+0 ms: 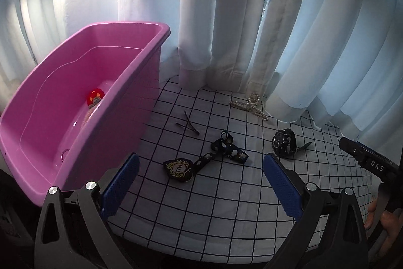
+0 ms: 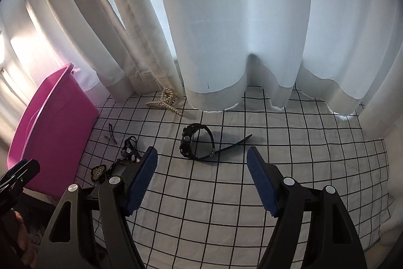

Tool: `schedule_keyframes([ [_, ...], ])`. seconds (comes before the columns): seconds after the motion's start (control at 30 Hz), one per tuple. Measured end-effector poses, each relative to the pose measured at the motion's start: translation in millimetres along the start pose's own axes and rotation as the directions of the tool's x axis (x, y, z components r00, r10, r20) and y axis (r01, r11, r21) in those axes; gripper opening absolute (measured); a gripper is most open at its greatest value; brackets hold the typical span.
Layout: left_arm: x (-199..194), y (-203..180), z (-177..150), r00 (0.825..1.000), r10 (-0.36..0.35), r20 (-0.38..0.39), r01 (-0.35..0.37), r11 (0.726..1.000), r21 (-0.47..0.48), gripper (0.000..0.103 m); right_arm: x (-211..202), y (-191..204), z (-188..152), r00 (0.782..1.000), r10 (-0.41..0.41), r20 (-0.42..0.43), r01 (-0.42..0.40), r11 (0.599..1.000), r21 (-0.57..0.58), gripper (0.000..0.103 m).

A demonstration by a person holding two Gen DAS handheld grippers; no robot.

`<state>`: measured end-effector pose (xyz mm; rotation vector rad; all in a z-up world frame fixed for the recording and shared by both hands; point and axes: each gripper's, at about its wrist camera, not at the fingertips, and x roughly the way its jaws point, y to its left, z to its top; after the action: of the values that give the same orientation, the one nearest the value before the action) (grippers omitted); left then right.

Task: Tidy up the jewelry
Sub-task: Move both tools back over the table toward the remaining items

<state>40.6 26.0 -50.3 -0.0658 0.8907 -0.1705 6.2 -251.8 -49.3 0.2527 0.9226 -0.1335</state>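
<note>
A pink tub [image 1: 83, 102] stands at the left on a checked cloth; a red and grey item [image 1: 95, 96] lies inside it. On the cloth lie a black watch [image 1: 284, 143], a dark flowered ribbon with a badge [image 1: 209, 160], dark hairpins [image 1: 188, 124] and a pearl hair claw [image 1: 250, 105]. My left gripper [image 1: 201, 183] is open and empty, low in front of the ribbon. My right gripper [image 2: 201, 178] is open and empty, just short of the watch [image 2: 195, 144]. The tub [image 2: 53, 127], ribbon [image 2: 126, 153] and claw [image 2: 165, 100] also show in the right wrist view.
White curtains [image 1: 226, 17] hang along the far edge of the cloth and touch it behind the claw. The checked cloth [image 2: 289, 143] stretches to the right. The right gripper's body [image 1: 365, 158] shows at the left view's right edge.
</note>
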Motion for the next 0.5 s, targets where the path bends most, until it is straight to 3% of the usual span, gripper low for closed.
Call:
schedule_keyframes([
  [0.5,123.1,-14.7,-19.7,0.993,0.097,-0.071,-0.096,0.995,0.019,0.097,57.0,-42.7,-22.9,0.995,0.029,-0.097,-0.027,0.999,0.021,0.07],
])
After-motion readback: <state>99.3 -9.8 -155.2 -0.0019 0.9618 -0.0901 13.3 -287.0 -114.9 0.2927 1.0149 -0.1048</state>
